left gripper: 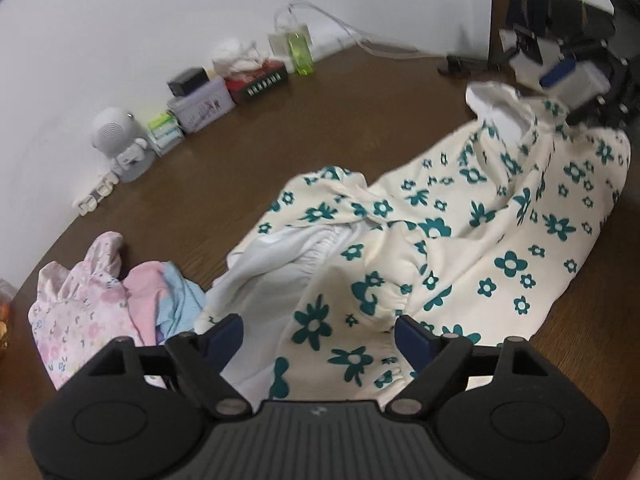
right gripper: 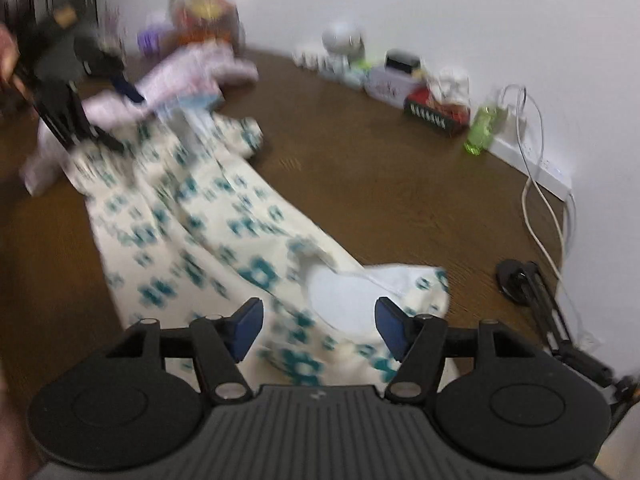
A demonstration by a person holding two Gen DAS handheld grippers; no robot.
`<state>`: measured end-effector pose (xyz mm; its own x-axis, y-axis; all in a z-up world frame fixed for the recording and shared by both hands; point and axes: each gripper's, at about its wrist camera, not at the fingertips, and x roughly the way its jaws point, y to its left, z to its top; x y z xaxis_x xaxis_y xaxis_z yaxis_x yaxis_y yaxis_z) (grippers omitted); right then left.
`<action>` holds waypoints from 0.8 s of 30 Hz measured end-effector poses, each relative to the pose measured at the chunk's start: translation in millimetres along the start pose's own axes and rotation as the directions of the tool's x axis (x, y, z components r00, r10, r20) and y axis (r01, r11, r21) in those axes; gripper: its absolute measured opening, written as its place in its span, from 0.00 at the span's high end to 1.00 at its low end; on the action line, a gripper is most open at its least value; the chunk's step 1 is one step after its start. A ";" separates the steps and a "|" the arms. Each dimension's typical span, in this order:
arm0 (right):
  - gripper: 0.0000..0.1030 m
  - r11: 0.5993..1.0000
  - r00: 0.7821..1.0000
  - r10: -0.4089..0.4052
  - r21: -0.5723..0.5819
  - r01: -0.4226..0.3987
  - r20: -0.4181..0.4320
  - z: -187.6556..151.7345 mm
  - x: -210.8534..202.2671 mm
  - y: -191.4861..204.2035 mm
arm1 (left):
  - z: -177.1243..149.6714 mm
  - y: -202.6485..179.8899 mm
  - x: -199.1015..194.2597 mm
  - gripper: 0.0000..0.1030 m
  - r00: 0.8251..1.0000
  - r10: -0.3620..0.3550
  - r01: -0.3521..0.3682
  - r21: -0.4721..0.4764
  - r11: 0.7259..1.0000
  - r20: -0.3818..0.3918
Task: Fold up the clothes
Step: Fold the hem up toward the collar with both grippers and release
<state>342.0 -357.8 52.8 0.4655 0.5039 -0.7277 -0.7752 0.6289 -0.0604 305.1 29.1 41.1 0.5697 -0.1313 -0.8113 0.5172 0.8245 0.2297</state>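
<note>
A cream garment with teal flowers (left gripper: pixel 460 220) lies spread and rumpled on the brown table (left gripper: pixel 240 152), its white lining showing. My left gripper (left gripper: pixel 318 332) hovers open over the near end, and its pads do not press the cloth. The right gripper's blue pad (left gripper: pixel 558 73) shows at the garment's far end. In the right wrist view, which is blurred, my right gripper (right gripper: pixel 318 320) stands open above the garment (right gripper: pixel 200 220) by a white neck opening. The left gripper's blue pad (right gripper: pixel 128 88) shows at the far left.
A pile of pink floral and blue clothes (left gripper: pixel 92 308) lies left of the garment. Along the wall stand a white speaker figure (left gripper: pixel 120 140), a tin (left gripper: pixel 202 108), a tissue box (left gripper: pixel 256 80) and a green bottle (left gripper: pixel 300 52). A power strip with cables (right gripper: pixel 536 160) and a black stand (right gripper: pixel 516 280) are at the right.
</note>
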 end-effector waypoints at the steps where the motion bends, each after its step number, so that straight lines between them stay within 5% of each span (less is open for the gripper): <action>1: 0.39 1.000 1.000 0.018 -0.017 -0.018 0.019 2.4 -2.4 10.1 | -2.2 0.4 1.6 0.20 1.000 0.003 -0.003 -0.002 1.000 -0.007; 5: 0.39 0.984 0.996 0.080 -0.164 -0.071 0.047 24.1 3.5 63.0 | -10.7 3.0 12.6 0.20 0.999 0.023 -0.024 -0.017 1.000 -0.046; 11: 0.39 0.950 0.988 0.151 -0.276 -0.145 0.004 66.3 55.5 131.2 | -36.5 13.6 0.9 0.30 1.000 -0.018 0.018 -0.098 0.995 0.004; 13: 0.40 0.952 0.987 0.158 -0.263 -0.157 -0.017 76.3 74.1 143.0 | -45.4 16.7 -2.5 0.64 0.999 -0.044 0.045 -0.122 0.992 0.014; 15: 0.49 0.958 0.985 0.167 -0.228 -0.173 -0.044 85.0 93.3 148.8 | -53.2 21.2 -1.0 0.86 0.999 -0.047 0.047 -0.148 0.988 0.000; 18: 0.90 0.970 0.975 0.197 -0.125 -0.208 -0.098 95.0 123.9 140.7 | -61.3 28.0 2.5 0.88 0.999 -0.044 0.042 -0.175 0.984 -0.009; 21: 0.91 0.977 0.973 0.207 -0.027 -0.211 -0.105 97.0 140.8 124.7 | -66.8 34.6 6.2 0.88 0.999 -0.040 0.038 -0.194 0.980 -0.006; 23: 0.90 0.975 0.971 0.222 0.053 -0.218 -0.091 93.8 145.4 112.8 | -71.3 35.6 9.7 0.82 1.000 -0.018 0.016 -0.203 0.979 -0.012; 24: 0.85 0.970 0.969 0.234 0.089 -0.226 -0.080 91.3 145.6 107.9 | -73.3 36.2 9.2 0.72 1.000 -0.005 0.004 -0.215 0.977 -0.005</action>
<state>365.1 -162.6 2.7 0.2357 0.5876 -0.7741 -0.8195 0.5483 0.1667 282.2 98.0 2.6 0.5638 -0.1332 -0.8151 0.3703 0.9229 0.1053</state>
